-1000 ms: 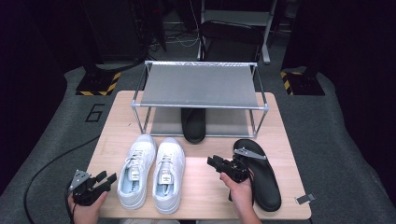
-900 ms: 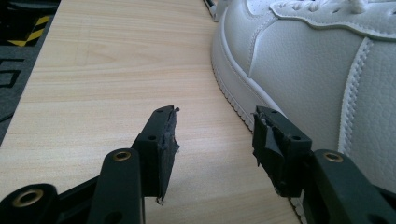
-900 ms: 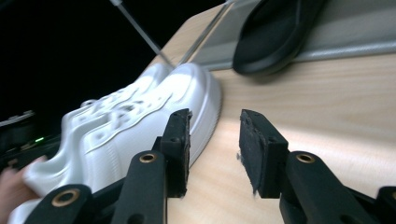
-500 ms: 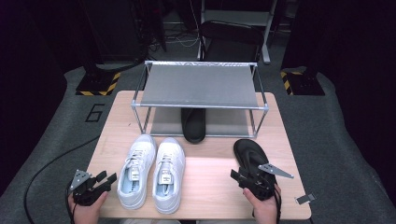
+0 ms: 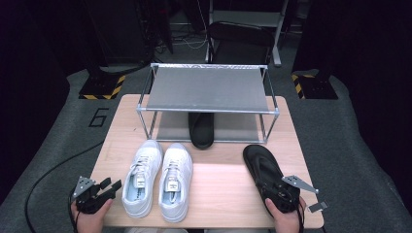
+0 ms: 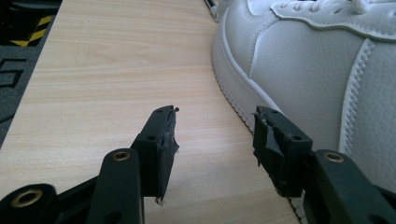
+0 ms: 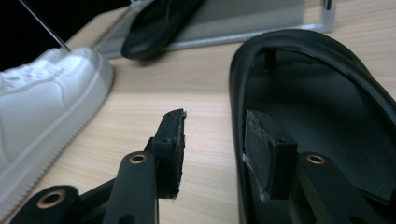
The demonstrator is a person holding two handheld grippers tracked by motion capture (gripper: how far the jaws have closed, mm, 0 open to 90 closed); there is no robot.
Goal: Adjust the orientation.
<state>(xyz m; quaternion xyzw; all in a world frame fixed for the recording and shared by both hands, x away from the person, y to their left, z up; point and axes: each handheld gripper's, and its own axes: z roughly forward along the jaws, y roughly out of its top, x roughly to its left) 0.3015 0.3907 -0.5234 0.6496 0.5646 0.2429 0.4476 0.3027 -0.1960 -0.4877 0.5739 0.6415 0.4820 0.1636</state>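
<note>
My right tongs (image 5: 276,190) sit at the heel of the black sandal (image 5: 263,167), jaws parted and straddling its near edge: in the right gripper view one jaw is over the wooden table (image 7: 140,116) and the other lies inside the footbed of the sandal (image 7: 317,130), not closed on it. That sandal is matte black, with a raised rim around a smooth, dished sole, and it lies flat on the right side of the table (image 5: 218,194), toe toward the metal rack (image 5: 209,90). A second black sandal (image 5: 200,128) rests partly under the rack's shelf, so there are two sandals. Two white lace-up sneakers (image 5: 158,177) stand side by side left of centre, toes toward the rack. My left tongs (image 5: 108,186) rest at the near left corner, jaws wide apart with bare wood between them, just beside the outer sneaker (image 6: 317,70), whose pebbled white leather and ridged sole edge are close by the jaw.
</note>
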